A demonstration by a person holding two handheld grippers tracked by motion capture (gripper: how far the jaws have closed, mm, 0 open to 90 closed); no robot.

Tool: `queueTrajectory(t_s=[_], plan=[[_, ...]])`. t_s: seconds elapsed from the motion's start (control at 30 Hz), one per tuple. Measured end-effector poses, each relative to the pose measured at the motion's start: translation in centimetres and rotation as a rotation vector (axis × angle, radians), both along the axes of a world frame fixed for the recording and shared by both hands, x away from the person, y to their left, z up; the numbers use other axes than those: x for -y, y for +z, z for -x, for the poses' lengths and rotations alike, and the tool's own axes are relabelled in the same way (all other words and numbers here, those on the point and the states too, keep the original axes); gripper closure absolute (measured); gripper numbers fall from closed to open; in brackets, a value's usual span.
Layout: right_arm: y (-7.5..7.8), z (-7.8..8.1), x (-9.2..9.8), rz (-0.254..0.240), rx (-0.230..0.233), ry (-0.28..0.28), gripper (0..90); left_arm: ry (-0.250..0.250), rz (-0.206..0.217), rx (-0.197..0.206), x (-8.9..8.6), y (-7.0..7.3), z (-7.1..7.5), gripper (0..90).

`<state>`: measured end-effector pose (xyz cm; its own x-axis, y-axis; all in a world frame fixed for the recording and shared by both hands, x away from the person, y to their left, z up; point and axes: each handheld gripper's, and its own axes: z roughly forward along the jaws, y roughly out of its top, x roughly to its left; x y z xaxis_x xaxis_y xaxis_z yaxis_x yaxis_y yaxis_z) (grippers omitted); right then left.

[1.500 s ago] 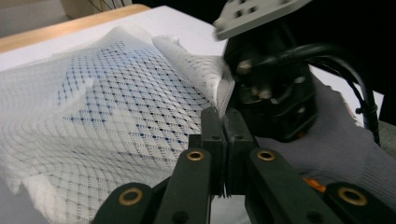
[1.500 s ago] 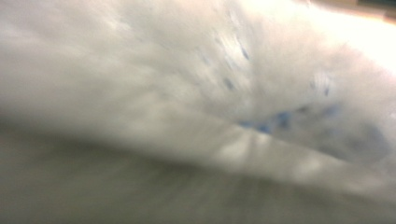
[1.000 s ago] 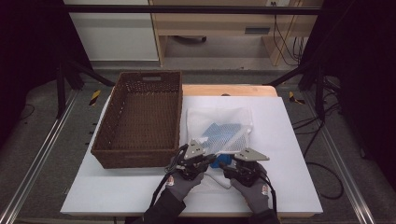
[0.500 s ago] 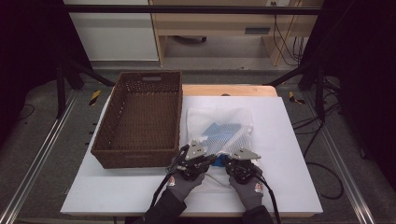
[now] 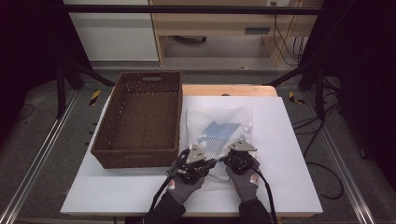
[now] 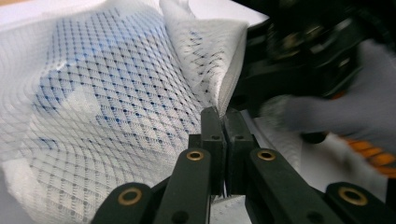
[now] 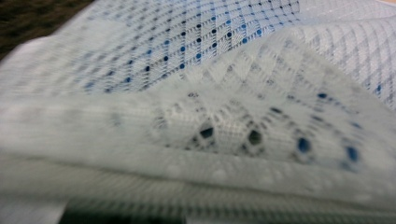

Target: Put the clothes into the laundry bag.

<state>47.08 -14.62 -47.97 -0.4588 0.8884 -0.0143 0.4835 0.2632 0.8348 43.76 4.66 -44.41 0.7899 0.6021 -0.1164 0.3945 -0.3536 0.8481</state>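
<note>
A white mesh bag (image 5: 217, 122) lies on the white table (image 5: 285, 154) with a blue thing (image 5: 220, 132) inside it. Both grippers are at the bag's near edge, held by grey-gloved hands. In the left gripper view my left gripper (image 6: 223, 122) is shut on a raised fold of the mesh bag (image 6: 116, 93) at its edge. My left gripper (image 5: 201, 162) sits at the bag's near left corner and my right gripper (image 5: 239, 157) at its near right. In the right gripper view the mesh bag (image 7: 210, 93) lies blurred right against the lens, hiding the jaws.
A brown wicker basket (image 5: 135, 157) stands to the left of the bag, its near wall beside my left gripper. Bare table lies right of the bag. Metal rails run along both sides of the table, and cables trail from the grippers.
Both grippers have moved forward onto the bag's near edge. The right gripper has shifted left, closer to the left one.
</note>
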Motion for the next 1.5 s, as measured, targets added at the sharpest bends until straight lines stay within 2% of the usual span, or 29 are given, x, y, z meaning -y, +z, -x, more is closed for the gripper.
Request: queueTrajectory(t_s=[0.07, 0.1, 0.27, 0.37, 0.47, 0.57, 0.63, 0.77, 0.8, 1.03, 1.1, 1.17, 1.23, 1.3, 1.37, 1.5], plan=[[0.6, 1.0, 0.7, -0.05, -0.032, 0.059, 61.3, 0.001, -0.004, -0.003, 0.1, -0.2, -0.1, 88.4], [0.9, 1.7, 1.1, -0.063, -0.026, 0.078, 59.5, 0.002, -0.005, -0.003, 0.1, -0.2, -0.1, 88.4], [2.3, 4.6, 2.9, -0.111, -0.03, 0.153, 55.3, 0.002, -0.02, -0.005, 0.2, -0.3, -0.2, 88.2], [3.1, 5.8, 4.0, -0.13, -0.026, 0.168, 54.9, 0.003, -0.034, -0.012, 0.1, -0.5, -0.2, 85.8], [4.0, 6.3, 5.3, -0.159, -0.013, 0.152, 54.9, 0.004, -0.04, -0.022, -0.2, -0.6, -0.1, 80.5], [4.5, 6.1, 6.7, -0.161, 0.023, 0.093, 54.5, 0.0, -0.053, -0.028, -0.7, -0.5, 0.3, 69.6], [4.5, 5.8, 7.4, -0.174, 0.027, 0.074, 54.4, 0.011, -0.057, -0.033, -1.1, -0.3, 0.5, 66.0], [4.3, 5.6, 8.7, -0.139, 0.041, 0.014, 54.4, 0.028, -0.081, -0.009, -2.4, 0.2, 1.4, 60.5], [4.1, 5.4, 9.0, -0.117, 0.043, -0.009, 54.6, 0.036, -0.082, -0.008, -2.9, 0.1, 1.6, 60.0], [0.7, 3.8, 10.4, 0.019, -0.083, -0.101, 54.7, 0.115, -0.135, -0.027, -5.4, -1.6, 2.6, 61.2], [0.1, 3.6, 10.5, 0.033, -0.106, -0.105, 54.7, 0.131, -0.132, -0.044, -5.7, -2.5, 2.6, 62.2], [-0.4, 3.3, 10.6, 0.048, -0.126, -0.113, 54.1, 0.138, -0.149, -0.06, -5.8, -3.1, 2.5, 63.5], [-0.3, 3.4, 10.8, 0.019, -0.122, -0.119, 55.2, 0.148, -0.149, -0.058, -5.8, -3.4, 2.4, 63.7], [0.0, 3.5, 11.1, -0.001, -0.097, -0.125, 56.9, 0.159, -0.154, -0.062, -5.7, -3.7, 2.3, 64.0], [0.1, 3.6, 11.4, -0.01, -0.104, -0.136, 57.9, 0.174, -0.159, -0.066, -5.7, -4.1, 2.3, 65.5], [-0.5, 3.3, 11.5, 0.021, -0.127, -0.129, 63.5, 0.189, -0.186, -0.045, -5.4, -4.1, 2.5, 69.7]])
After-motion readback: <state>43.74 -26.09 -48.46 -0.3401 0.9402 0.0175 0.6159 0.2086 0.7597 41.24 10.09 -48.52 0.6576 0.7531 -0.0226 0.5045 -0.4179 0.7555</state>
